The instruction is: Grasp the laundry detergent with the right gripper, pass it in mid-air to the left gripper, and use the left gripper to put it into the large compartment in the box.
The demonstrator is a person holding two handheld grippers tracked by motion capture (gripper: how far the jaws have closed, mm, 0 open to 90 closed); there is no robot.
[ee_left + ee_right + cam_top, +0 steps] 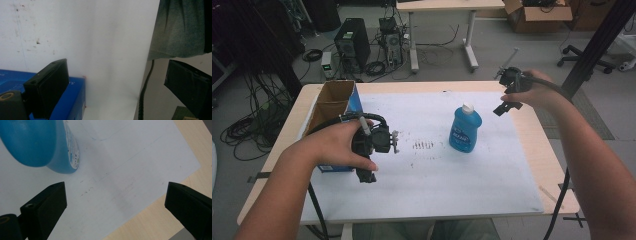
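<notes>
High view shows a blue bottle [465, 129] with a white cap standing upright on the white sheet [432, 190] covering the desk [550, 165], nearer the far edge and right of the middle. The right gripper [507, 102] hovers near the bottom of the bottle [40, 145], by the desk's far right corner, its claw spread wide and empty. The left gripper [368, 150] hangs beside an open cardboard box [332, 107] near the left edge, its claw likewise wide apart.
</notes>
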